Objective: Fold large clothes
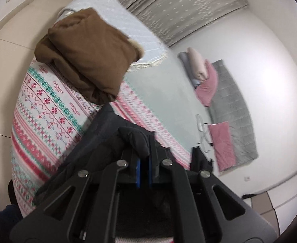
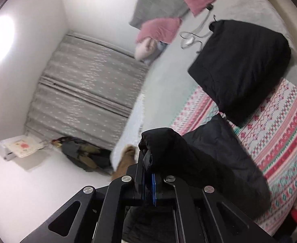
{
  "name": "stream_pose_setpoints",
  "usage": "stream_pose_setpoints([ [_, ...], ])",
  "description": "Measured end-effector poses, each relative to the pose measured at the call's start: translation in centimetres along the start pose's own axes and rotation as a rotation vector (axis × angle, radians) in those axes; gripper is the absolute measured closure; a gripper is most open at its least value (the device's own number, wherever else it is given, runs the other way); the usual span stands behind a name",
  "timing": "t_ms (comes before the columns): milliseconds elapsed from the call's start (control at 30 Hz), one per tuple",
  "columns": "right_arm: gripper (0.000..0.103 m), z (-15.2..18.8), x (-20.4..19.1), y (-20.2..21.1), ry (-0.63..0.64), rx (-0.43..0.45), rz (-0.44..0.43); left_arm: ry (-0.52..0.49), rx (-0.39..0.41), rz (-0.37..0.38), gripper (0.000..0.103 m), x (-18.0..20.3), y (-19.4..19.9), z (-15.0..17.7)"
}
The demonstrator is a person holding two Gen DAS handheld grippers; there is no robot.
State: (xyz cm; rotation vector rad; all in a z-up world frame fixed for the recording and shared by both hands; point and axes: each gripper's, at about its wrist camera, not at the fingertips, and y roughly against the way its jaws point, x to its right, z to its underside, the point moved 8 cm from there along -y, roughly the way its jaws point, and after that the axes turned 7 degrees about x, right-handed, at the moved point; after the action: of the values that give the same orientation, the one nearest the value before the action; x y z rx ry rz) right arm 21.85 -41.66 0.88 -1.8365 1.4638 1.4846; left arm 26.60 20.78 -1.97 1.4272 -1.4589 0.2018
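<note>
My left gripper (image 1: 144, 158) is shut on a fold of a dark grey padded jacket (image 1: 112, 137), lifted above the bed's patterned blanket (image 1: 47, 105). My right gripper (image 2: 148, 168) is shut on another part of the same dark jacket (image 2: 209, 162), which drapes down over the blanket (image 2: 280, 125). A folded brown coat (image 1: 87, 54) lies on the bed ahead of the left gripper; its fur trim shows in the right wrist view (image 2: 126, 160). A folded black garment (image 2: 241, 68) lies on the bed to the right.
Pink and grey pillows (image 1: 207, 81) and a grey quilt (image 1: 233, 109) lie at the head of the bed, with a white cable (image 1: 203, 129) nearby. Grey curtains (image 2: 87, 91) hang behind. A pile of clothes (image 2: 83, 154) lies on the floor by the curtain.
</note>
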Motion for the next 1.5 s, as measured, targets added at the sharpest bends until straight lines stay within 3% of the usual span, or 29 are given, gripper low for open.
stream_pose_setpoints([
  [267, 0.099, -0.9, 4.6, -9.2, -0.035, -0.067, 0.142, -0.038, -0.074, -0.142, 0.095, -2.7, -8.2, -0.3],
  [500, 0.098, -1.1, 8.9, -14.7, -0.103, -0.115, 0.221, -0.049, -0.121, -0.235, 0.091, -4.9, -13.1, -0.1],
  [800, 0.096, -1.7, 12.2, -17.9, -0.182, -0.122, 0.281, -0.068, -0.107, -0.283, 0.089, -4.5, -15.9, -0.9],
  [933, 0.096, -2.5, 12.4, -18.8, -0.177, -0.109, 0.290, -0.128, -0.082, -0.288, 0.089, -3.5, -16.7, -1.6],
  [1067, 0.096, -2.4, 13.0, -19.4, -0.168, -0.104, 0.320, -0.148, -0.111, -0.308, 0.089, -4.2, -17.9, -1.2],
  [1200, 0.095, -1.9, 14.3, -19.6, -0.198, -0.109, 0.358, -0.143, -0.125, -0.296, 0.080, -4.2, -17.6, -1.3],
  [1267, 0.093, -1.8, 14.5, -19.5, -0.219, -0.103, 0.360, -0.146, -0.114, -0.283, 0.068, -3.7, -17.2, -1.5],
  [1333, 0.088, -1.9, 14.4, -19.1, -0.219, -0.094, 0.363, -0.142, -0.094, -0.266, 0.050, -3.2, -16.5, -2.0],
  [1500, 0.078, -2.9, 14.0, -17.7, -0.169, -0.044, 0.391, -0.102, -0.057, -0.241, 0.047, -2.8, -15.0, -3.7],
])
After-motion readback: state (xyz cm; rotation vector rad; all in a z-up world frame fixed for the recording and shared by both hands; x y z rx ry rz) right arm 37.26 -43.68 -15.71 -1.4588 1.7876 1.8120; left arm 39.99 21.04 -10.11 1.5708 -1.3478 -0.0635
